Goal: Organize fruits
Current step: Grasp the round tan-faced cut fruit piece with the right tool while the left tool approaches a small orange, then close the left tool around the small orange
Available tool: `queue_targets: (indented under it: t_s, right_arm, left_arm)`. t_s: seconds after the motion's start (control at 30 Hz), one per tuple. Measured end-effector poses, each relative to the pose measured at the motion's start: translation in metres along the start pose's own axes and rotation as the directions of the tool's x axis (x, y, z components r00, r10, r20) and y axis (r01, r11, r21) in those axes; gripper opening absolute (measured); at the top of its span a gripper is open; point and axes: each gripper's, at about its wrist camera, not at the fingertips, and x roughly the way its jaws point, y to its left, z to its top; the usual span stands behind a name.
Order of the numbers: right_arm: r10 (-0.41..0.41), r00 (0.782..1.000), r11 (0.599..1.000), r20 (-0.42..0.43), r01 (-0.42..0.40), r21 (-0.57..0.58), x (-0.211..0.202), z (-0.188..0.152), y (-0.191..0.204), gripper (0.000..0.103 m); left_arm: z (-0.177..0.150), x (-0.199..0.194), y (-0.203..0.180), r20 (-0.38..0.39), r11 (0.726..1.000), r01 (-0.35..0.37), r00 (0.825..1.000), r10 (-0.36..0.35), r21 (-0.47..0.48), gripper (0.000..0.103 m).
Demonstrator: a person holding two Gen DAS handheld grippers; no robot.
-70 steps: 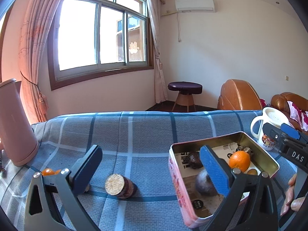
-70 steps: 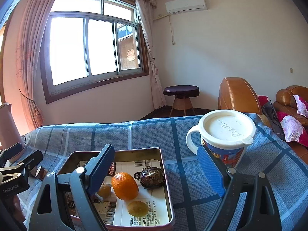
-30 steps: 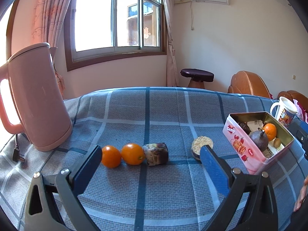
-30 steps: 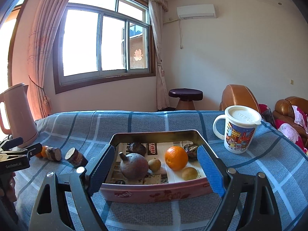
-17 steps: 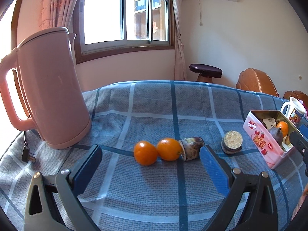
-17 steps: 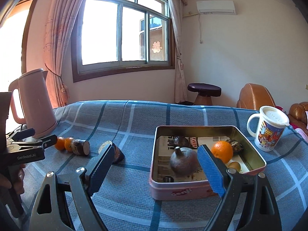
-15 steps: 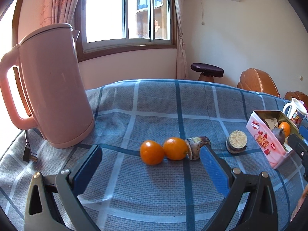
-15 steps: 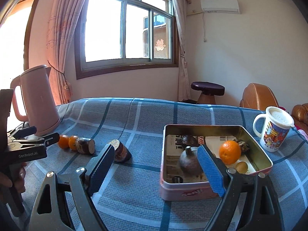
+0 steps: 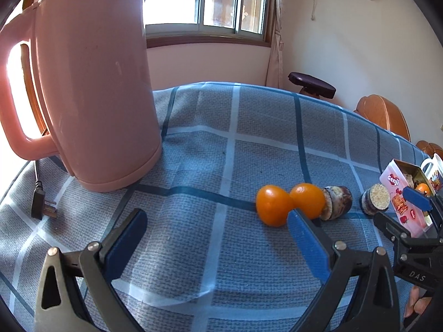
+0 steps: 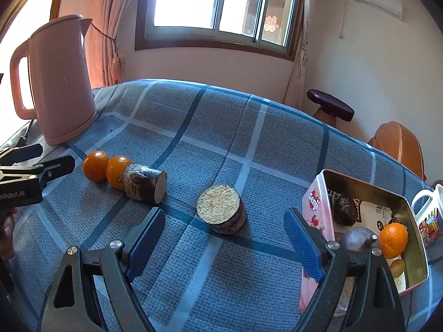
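Two oranges (image 9: 274, 205) (image 9: 308, 200) lie in a row on the blue checked cloth, touching a dark cut stub (image 9: 336, 202). A second cut stub (image 10: 222, 209) with a pale cut face stands apart to the right. My left gripper (image 9: 216, 240) is open and empty, just short of the oranges. My right gripper (image 10: 224, 240) is open and empty, with the second stub just ahead between its fingers. The pink tin (image 10: 315, 202) at the right holds an orange (image 10: 393, 236), a dark round fruit (image 10: 357, 239), a kiwi (image 10: 398, 267) and a dark lump.
A tall pink kettle (image 9: 88, 83) stands at the left with its plug (image 9: 41, 204) on the cloth. A white printed mug (image 10: 427, 215) stands beyond the tin. A stool and brown chairs are behind the table.
Both grippers have swung left and come closer to the table. The kettle now fills the left view, and the second stub now lies between the right fingers. Both stay open.
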Motion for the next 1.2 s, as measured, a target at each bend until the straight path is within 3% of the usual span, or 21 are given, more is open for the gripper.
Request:
queue_targets:
  t_s: [0.13,0.23,0.4,0.47,0.6,0.8,0.93,1.2]
  right_arm:
    - [0.038,0.997,0.999,-0.061,-0.038,-0.004,0.019,0.006,0.000,0.087]
    - [0.061,0.991,0.998,-0.117,-0.063,-0.009,0.031,0.007,0.002,0.070]
    - [0.072,0.990,0.997,-0.121,-0.067,0.042,0.031,0.007,-0.007,0.060]
    - [0.067,0.991,0.996,-0.114,-0.060,0.069,0.030,0.006,-0.013,0.048]
    - [0.082,0.993,0.991,-0.084,-0.073,0.112,0.023,0.006,-0.019,0.045]
    - [0.103,0.993,0.978,0.050,-0.110,0.175,-0.008,-0.002,-0.027,0.041]
    - [0.113,0.990,0.972,0.079,-0.127,0.197,-0.015,-0.003,-0.031,0.041]
    - [0.133,0.990,0.961,0.055,-0.143,0.237,-0.006,-0.002,-0.035,0.041]
  left_arm:
    - [0.000,0.000,-0.007,-0.003,0.999,-0.020,1.000,0.020,0.047,0.103]
    - [0.000,0.002,-0.010,-0.015,0.998,-0.013,1.000,0.014,0.067,0.103]
    - [0.003,0.006,-0.014,-0.029,0.997,-0.009,1.000,0.011,0.080,0.103]
    - [0.006,0.008,-0.017,-0.022,0.996,-0.010,1.000,0.012,0.084,0.103]
    - [0.009,0.011,-0.024,-0.014,0.995,-0.008,1.000,0.009,0.100,0.103]
    - [0.018,0.023,-0.033,-0.026,0.994,-0.021,0.999,0.024,0.107,0.102]
    - [0.023,0.035,-0.033,-0.051,0.997,-0.024,0.998,0.028,0.079,0.097]
    - [0.033,0.055,-0.025,-0.088,0.999,-0.008,0.996,0.004,-0.045,0.097]
